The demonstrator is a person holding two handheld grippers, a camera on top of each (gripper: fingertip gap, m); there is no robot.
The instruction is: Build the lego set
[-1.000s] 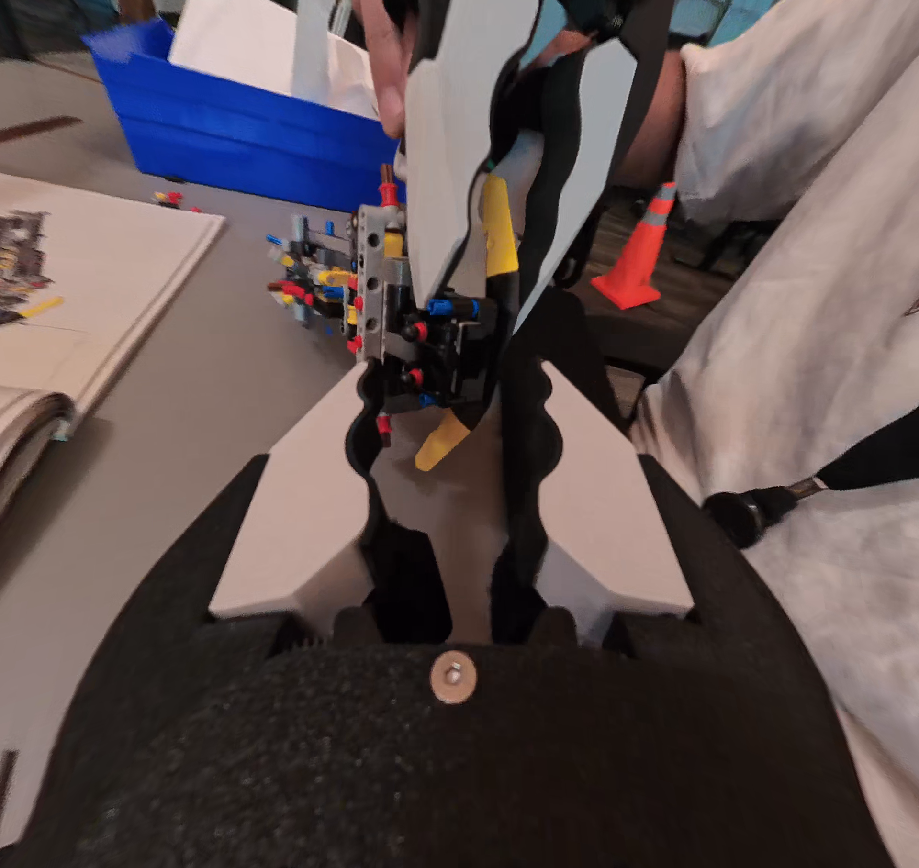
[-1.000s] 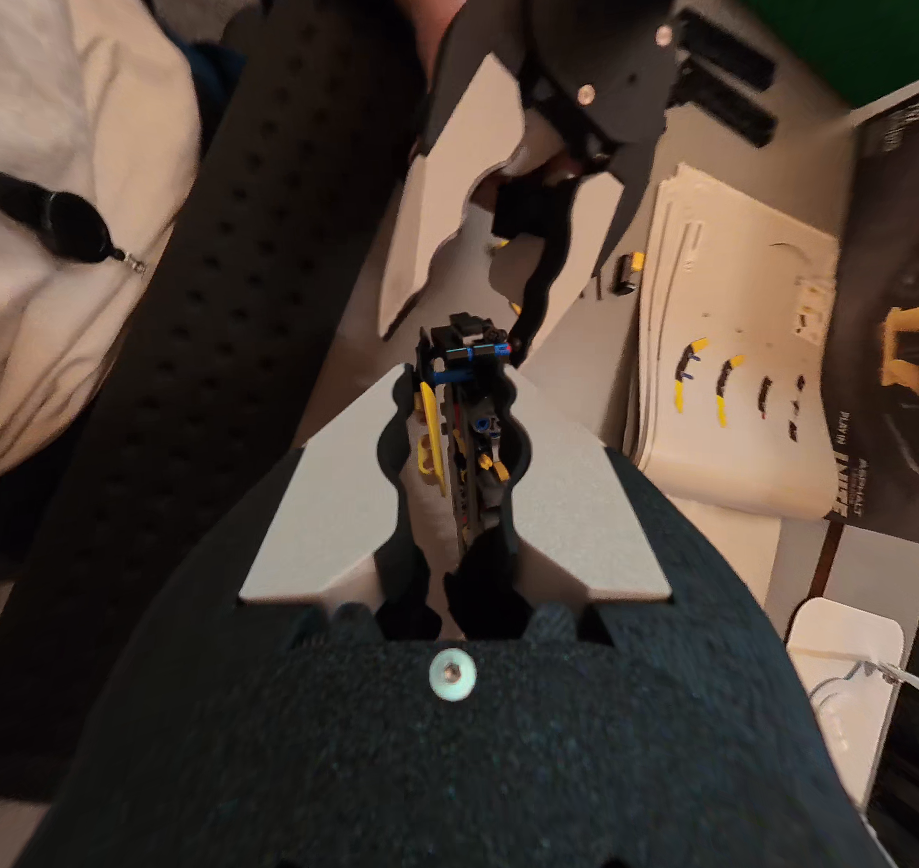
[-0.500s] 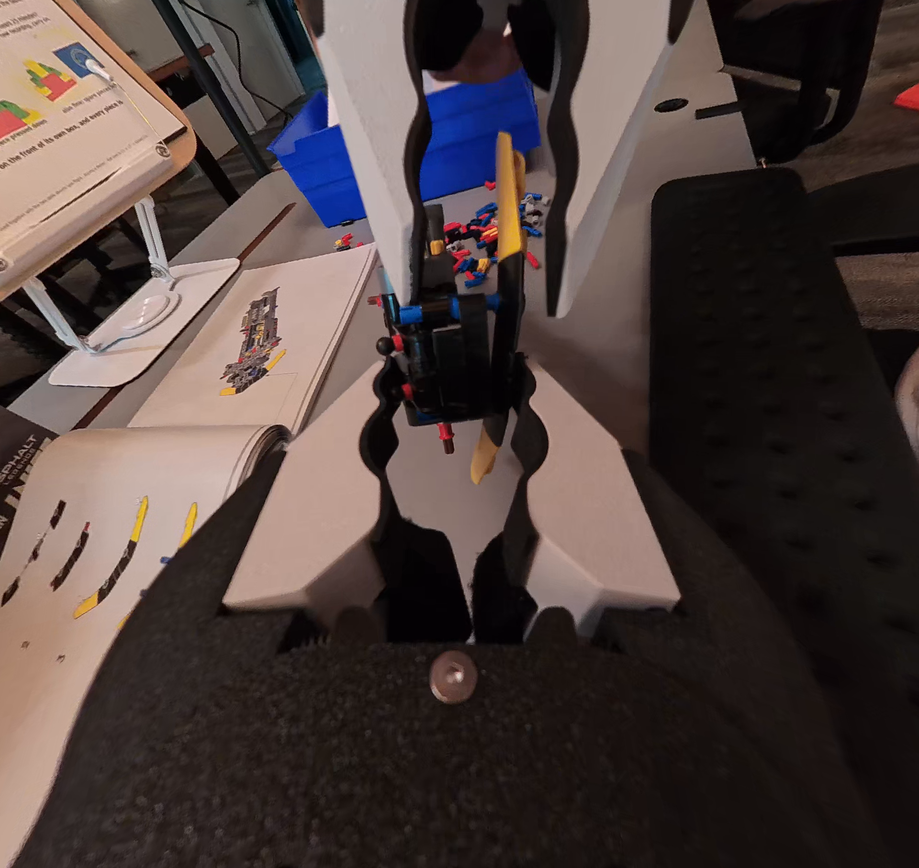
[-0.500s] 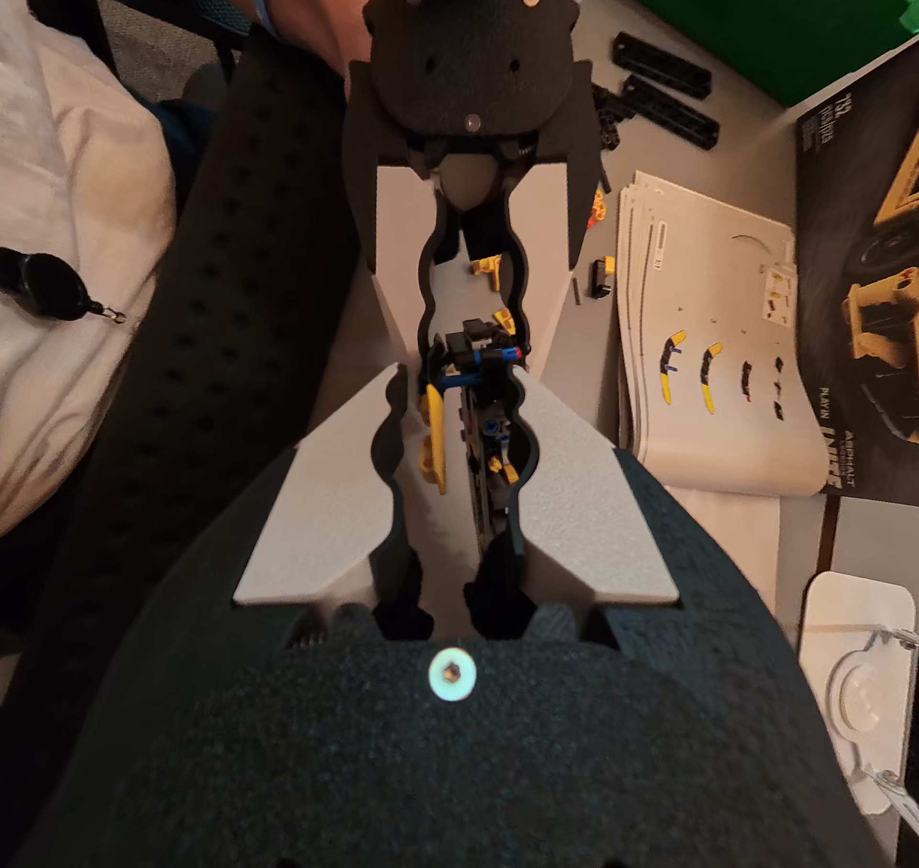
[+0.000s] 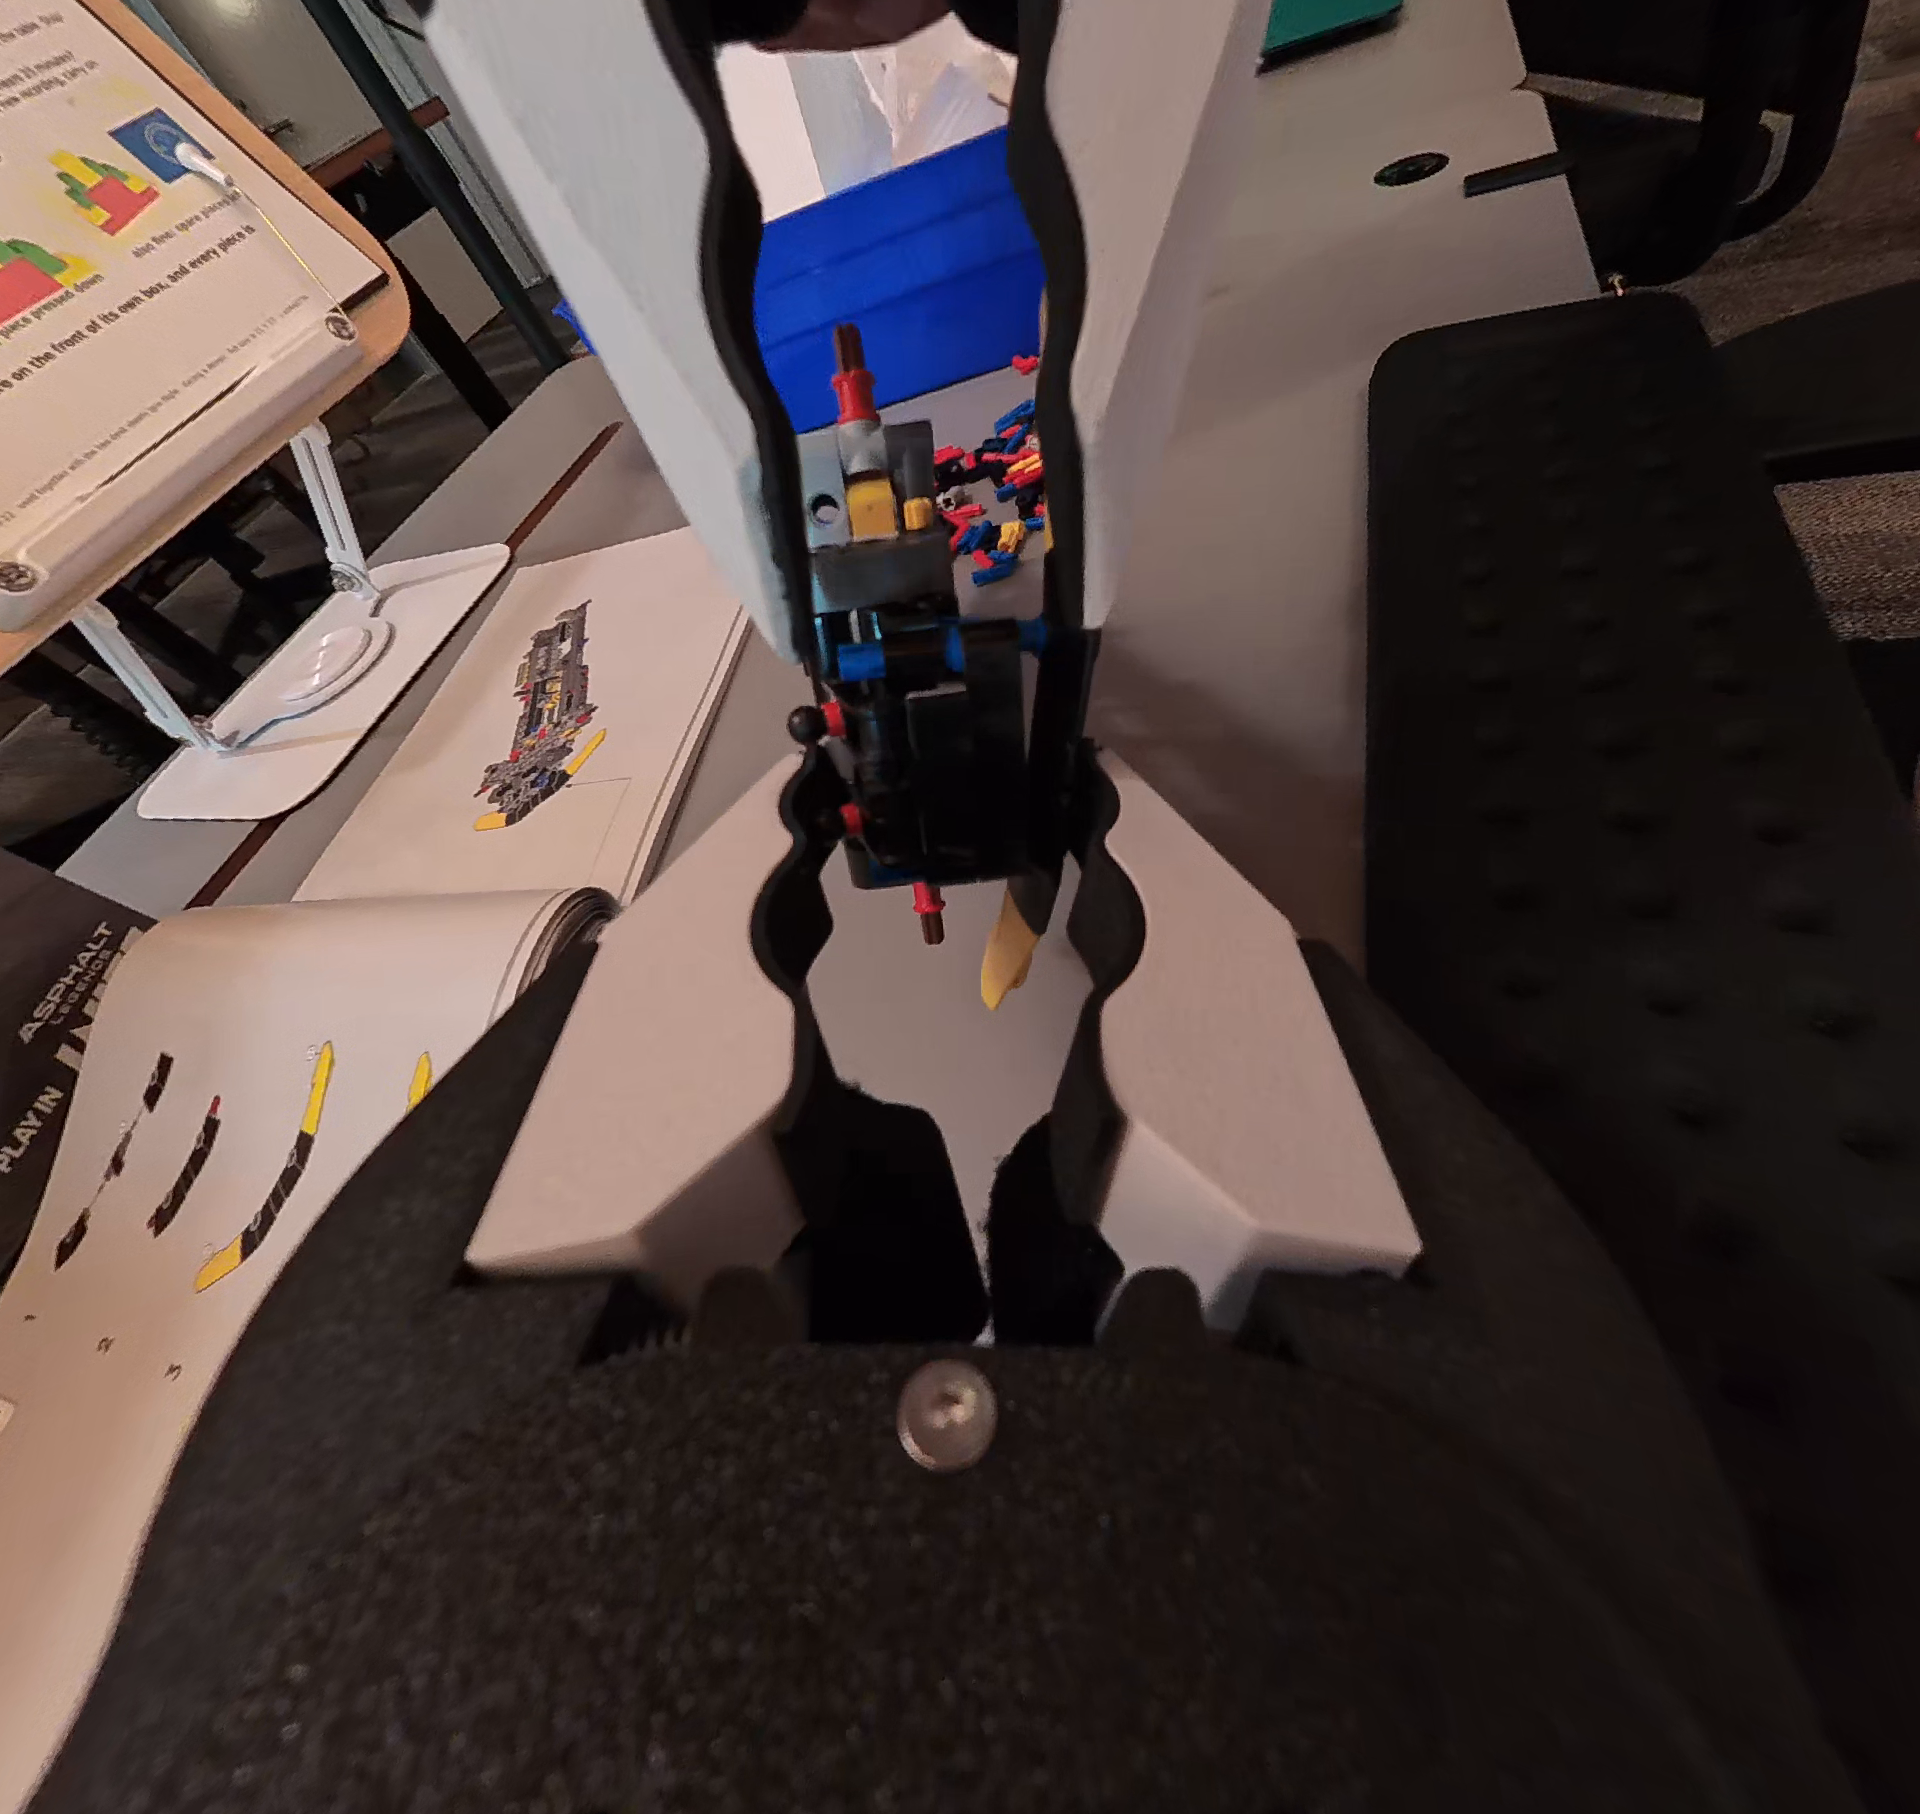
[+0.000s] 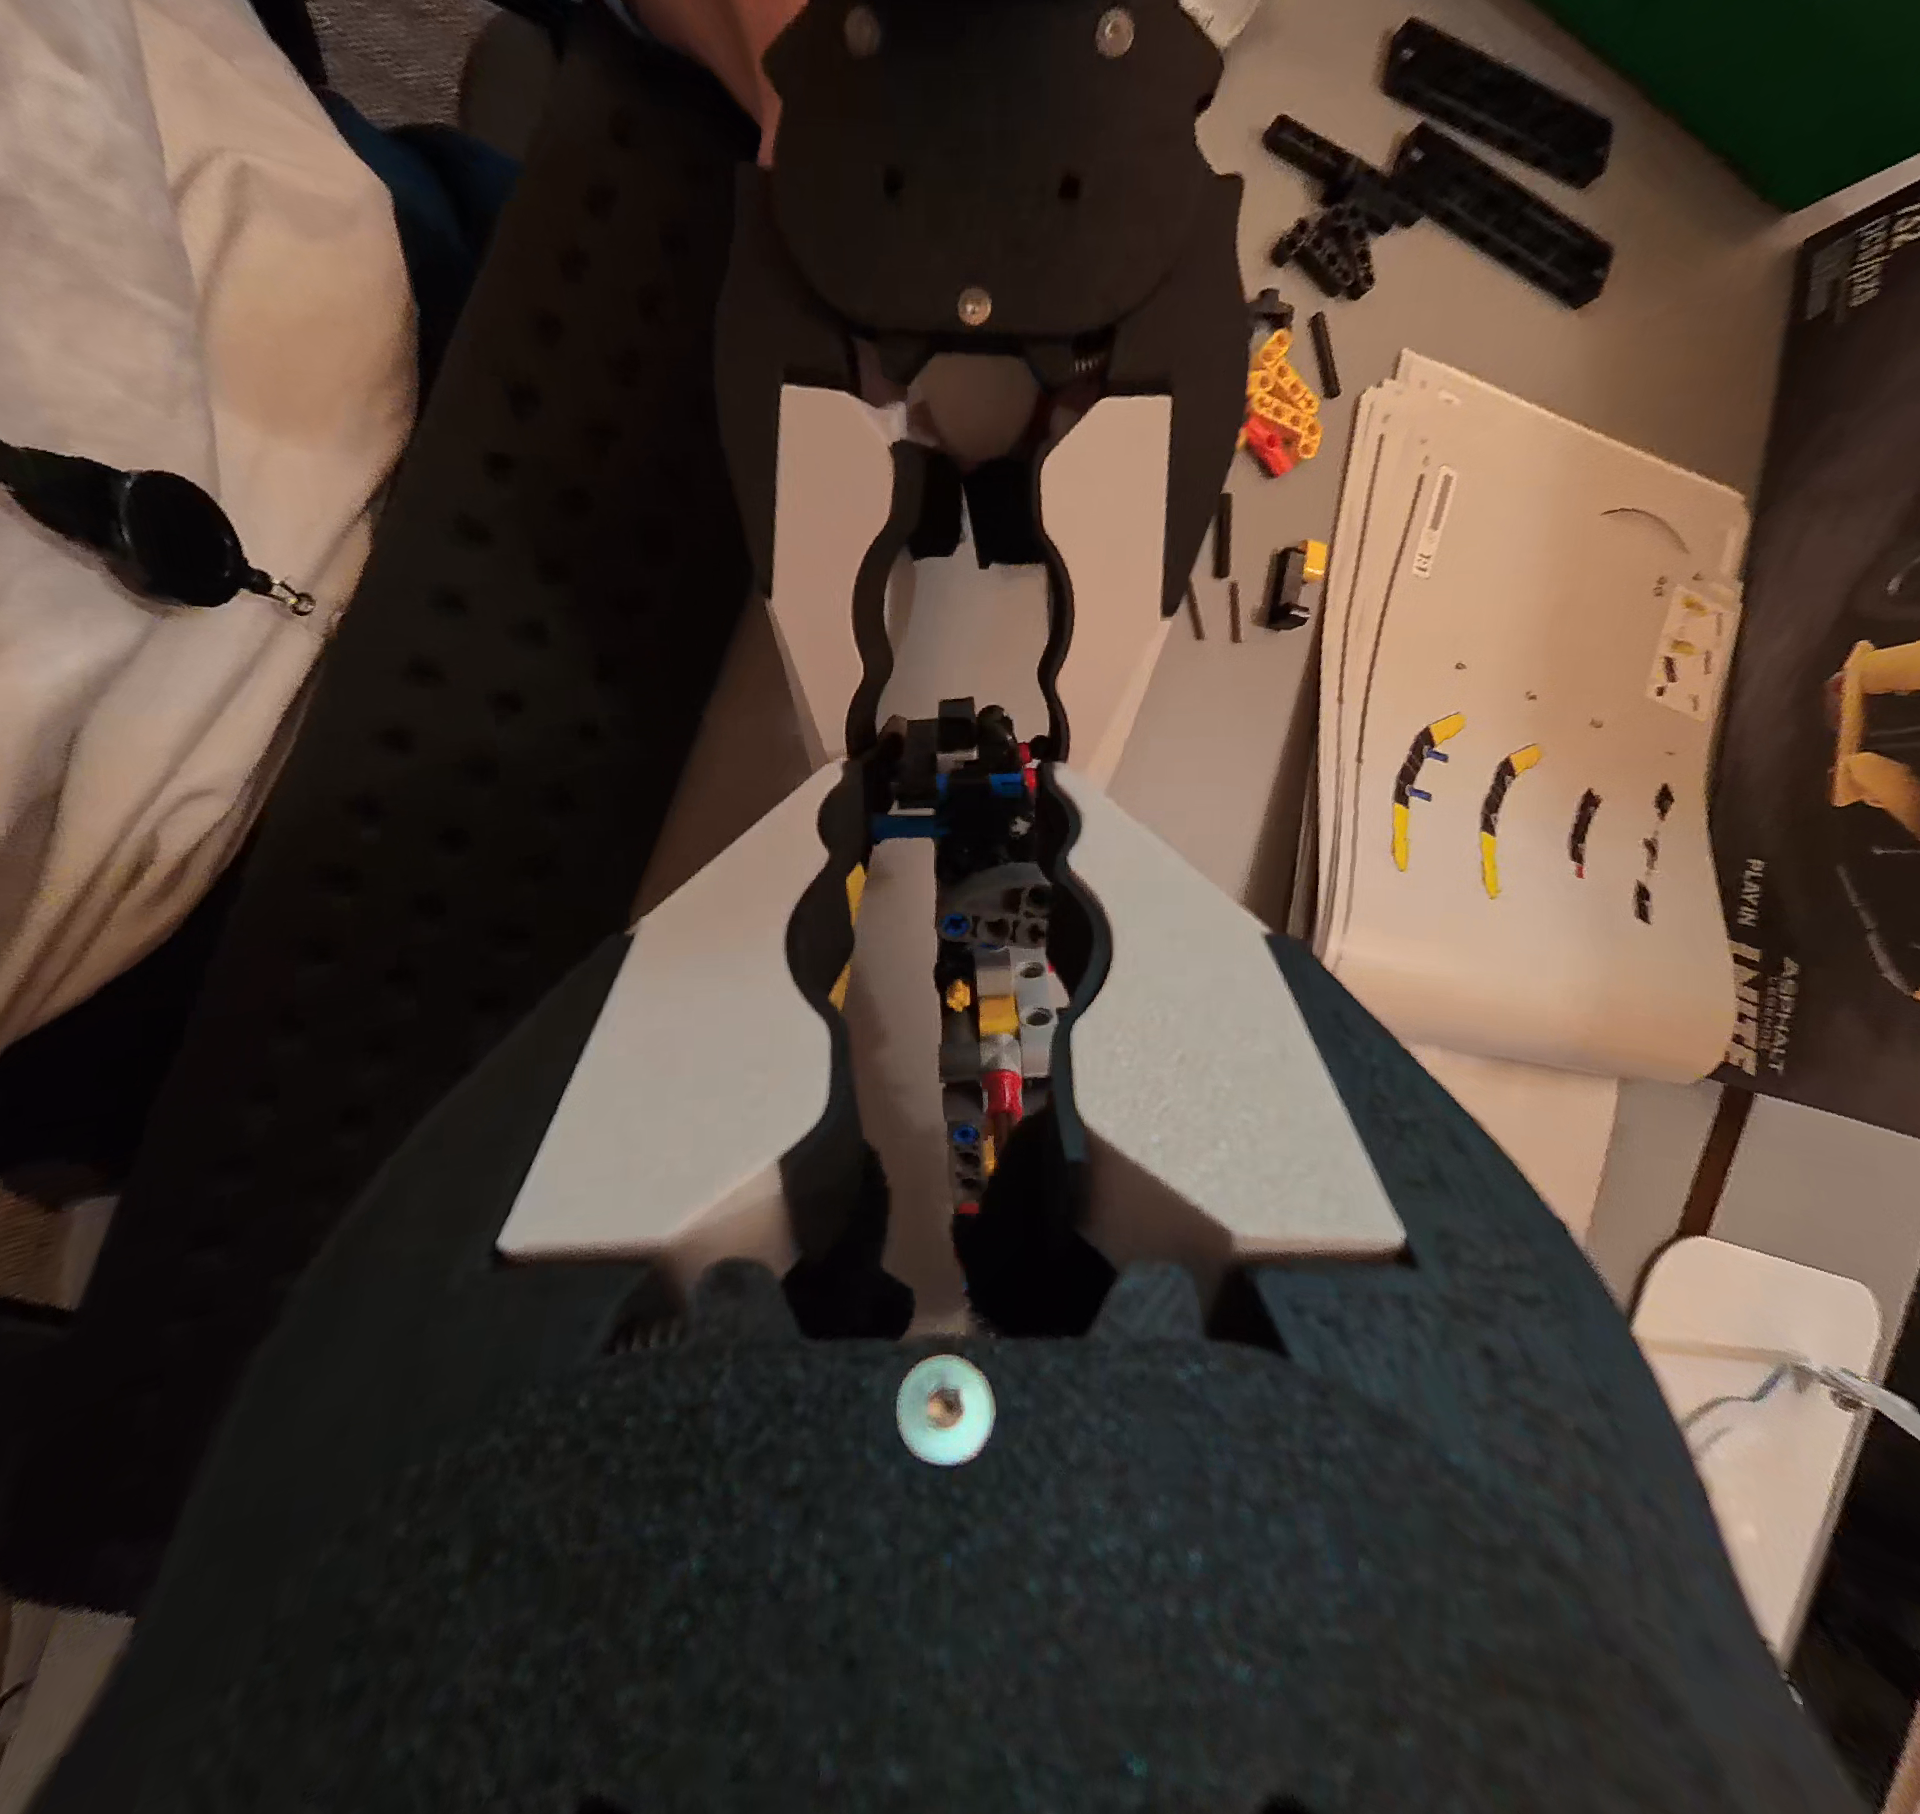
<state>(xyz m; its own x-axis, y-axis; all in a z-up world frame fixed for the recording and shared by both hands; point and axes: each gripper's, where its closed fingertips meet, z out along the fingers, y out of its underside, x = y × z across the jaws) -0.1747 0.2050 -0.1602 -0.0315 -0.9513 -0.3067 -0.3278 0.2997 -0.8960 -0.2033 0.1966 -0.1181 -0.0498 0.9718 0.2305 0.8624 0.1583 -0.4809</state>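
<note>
A lego assembly (image 5: 935,756), black and grey with blue and red pins and a yellow-tipped curved panel, hangs in the air between my two grippers, which face each other. My left gripper (image 5: 945,798) is shut on its black near end, with the pads against the red pins and the curved panel. My right gripper (image 5: 930,611) comes in from above, shut on the far part. In the right wrist view the assembly (image 6: 997,943) lies along my right gripper (image 6: 951,788), pads pressing the yellow panel and the grey body. The left gripper (image 6: 956,725) meets it tip to tip.
An open instruction booklet (image 5: 520,725), a blue bin (image 5: 883,268), a pile of small loose pieces (image 5: 997,507) and a board on a white stand (image 5: 156,258) are on the table. A black padded chair part (image 5: 1610,725) is on the right. Black beams (image 6: 1455,175), yellow pieces (image 6: 1283,393) and the set's box (image 6: 1849,725) lie nearby. Some 5 cm of space lies between my two pairs of fingers.
My left gripper closed onto the assembly's near end. My right gripper loosened a little, then closed on it again. Both grippers swung round, lining up tip to tip over the booklet.
</note>
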